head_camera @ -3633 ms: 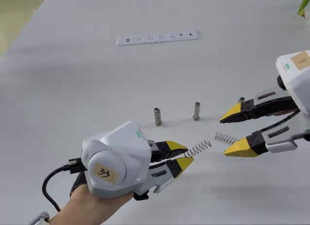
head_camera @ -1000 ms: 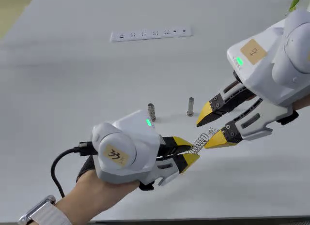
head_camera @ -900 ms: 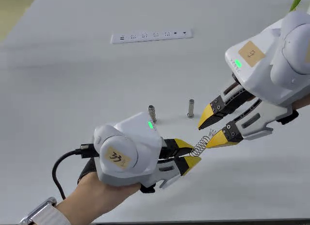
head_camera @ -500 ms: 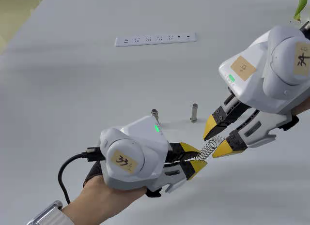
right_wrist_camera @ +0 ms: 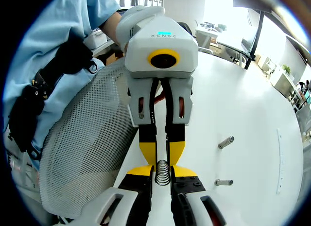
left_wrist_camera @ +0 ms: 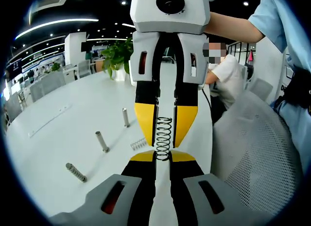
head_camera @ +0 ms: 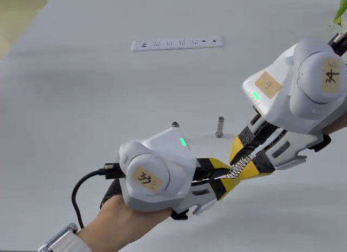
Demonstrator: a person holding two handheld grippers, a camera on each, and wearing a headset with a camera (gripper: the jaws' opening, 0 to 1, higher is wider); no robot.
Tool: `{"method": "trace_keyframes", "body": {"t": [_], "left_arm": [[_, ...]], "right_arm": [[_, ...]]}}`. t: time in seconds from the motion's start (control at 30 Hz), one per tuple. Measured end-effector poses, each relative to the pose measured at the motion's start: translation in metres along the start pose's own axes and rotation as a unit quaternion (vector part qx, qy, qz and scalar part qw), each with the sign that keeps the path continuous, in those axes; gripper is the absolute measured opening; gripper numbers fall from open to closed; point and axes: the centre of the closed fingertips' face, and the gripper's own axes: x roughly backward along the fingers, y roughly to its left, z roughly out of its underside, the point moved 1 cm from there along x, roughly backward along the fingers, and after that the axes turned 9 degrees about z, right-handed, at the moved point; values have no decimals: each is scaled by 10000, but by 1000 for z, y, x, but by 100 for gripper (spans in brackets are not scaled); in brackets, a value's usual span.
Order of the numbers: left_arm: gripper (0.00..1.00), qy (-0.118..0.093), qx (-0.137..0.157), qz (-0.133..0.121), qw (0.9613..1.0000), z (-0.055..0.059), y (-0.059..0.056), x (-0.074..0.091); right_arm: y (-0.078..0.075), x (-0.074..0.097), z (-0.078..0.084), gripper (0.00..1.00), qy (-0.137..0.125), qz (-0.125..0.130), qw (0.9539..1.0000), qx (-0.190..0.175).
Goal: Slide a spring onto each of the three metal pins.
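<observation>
A small coil spring (head_camera: 237, 169) hangs in the air between my two grippers. My left gripper (head_camera: 221, 179) is shut on its near end, and my right gripper (head_camera: 245, 161) is shut on its far end. In the left gripper view the spring (left_wrist_camera: 163, 136) stands between the right gripper's yellow fingers (left_wrist_camera: 145, 123). In the right gripper view it sits end-on as a spring (right_wrist_camera: 162, 171) at my own tips. Two bare pins (left_wrist_camera: 125, 116) (left_wrist_camera: 101, 141) and a pin wearing a spring (left_wrist_camera: 76, 171) stand on the white table (head_camera: 81, 100). A loose spring (left_wrist_camera: 138, 144) lies near them.
A white power strip (head_camera: 177, 44) lies at the far side of the table. One bare pin (head_camera: 219, 126) stands just beyond the grippers. A grey mesh chair (left_wrist_camera: 252, 148) and a person in a blue shirt (right_wrist_camera: 73, 22) are beside the table.
The right gripper has moved in over the spring held by the left gripper, and its jaws have narrowed onto the spring's far end. Both grippers have drifted slightly towards me.
</observation>
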Motion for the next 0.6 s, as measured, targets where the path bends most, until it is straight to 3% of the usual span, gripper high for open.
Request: {"method": "trace_keyframes", "body": {"t": [0.6], "left_arm": [[7, -84, -22, -4, 10000, -1, -1, -1]], "right_arm": [[2, -2, -1, 7, 53, -38, 9999, -105]]}}
